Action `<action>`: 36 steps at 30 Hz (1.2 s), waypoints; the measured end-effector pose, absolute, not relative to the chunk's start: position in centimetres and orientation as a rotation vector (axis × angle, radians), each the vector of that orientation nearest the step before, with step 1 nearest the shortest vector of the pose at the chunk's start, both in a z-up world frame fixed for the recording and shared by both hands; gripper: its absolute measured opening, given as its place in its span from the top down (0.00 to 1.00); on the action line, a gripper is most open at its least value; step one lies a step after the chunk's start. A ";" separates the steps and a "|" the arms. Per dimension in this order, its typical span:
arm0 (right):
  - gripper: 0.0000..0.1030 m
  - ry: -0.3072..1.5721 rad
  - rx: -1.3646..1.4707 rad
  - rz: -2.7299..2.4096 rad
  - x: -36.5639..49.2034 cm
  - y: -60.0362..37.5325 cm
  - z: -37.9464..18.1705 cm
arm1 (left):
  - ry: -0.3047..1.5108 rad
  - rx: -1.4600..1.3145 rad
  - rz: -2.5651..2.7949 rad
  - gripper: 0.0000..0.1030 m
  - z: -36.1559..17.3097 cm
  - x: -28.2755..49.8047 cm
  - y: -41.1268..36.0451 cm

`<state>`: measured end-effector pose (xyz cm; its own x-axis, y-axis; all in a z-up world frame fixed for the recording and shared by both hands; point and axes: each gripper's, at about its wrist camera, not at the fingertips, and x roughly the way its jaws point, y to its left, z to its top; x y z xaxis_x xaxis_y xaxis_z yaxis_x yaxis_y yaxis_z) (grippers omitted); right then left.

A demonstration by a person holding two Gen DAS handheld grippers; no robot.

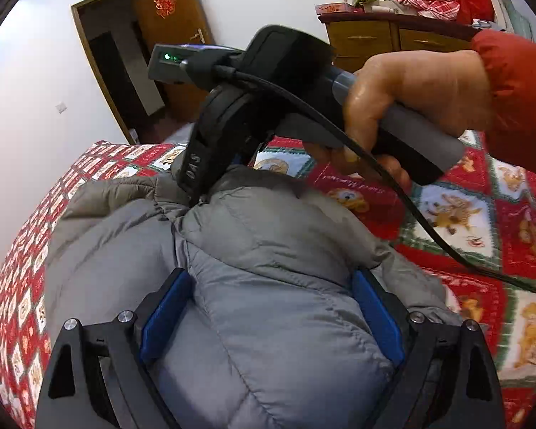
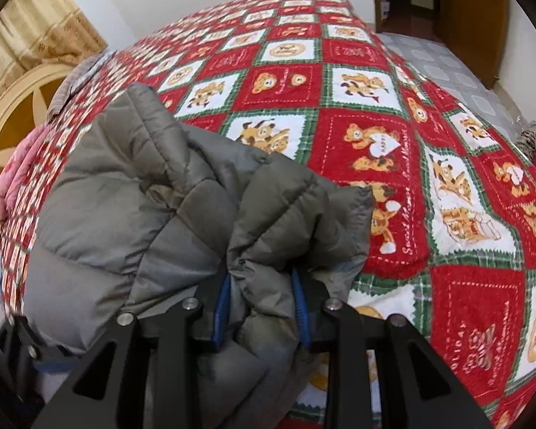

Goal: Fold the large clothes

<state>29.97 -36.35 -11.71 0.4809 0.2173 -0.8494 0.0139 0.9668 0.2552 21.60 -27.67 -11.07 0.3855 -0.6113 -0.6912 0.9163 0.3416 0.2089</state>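
Right gripper (image 2: 261,307) has its jaws pinched on a bunched fold of the grey puffer jacket (image 2: 132,214); left gripper (image 1: 271,325) straddles a fat padded section, jaws wide, looks gripped. Mid-fold on the bed (image 2: 393,136), I'd guess. Next: carry that section over flat. Cable (image 1: 428,225) dangles nearby.

1 grey padded jacket (image 2: 168,193); 2 grippers: left (image 1: 271,307), right (image 2: 261,304); 1 patterned bedspread (image 2: 393,82); 1 dresser (image 1: 375,39); 1 door (image 1: 171,21).
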 end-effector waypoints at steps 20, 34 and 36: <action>0.09 0.806 0.279 -0.022 21.2 -32.5 -4.1 | 0.867 -0.127 -0.730 0.05 -4.8 39.0 -12.5; 0.18 0.904 0.282 -0.017 25.8 -33.3 -11.3 | 1.056 -0.302 -0.821 0.04 -12.8 41.6 -13.1; 0.18 0.926 0.331 0.020 26.6 -33.4 -12.2 | 1.042 -0.333 -0.840 0.04 -13.0 41.8 -13.0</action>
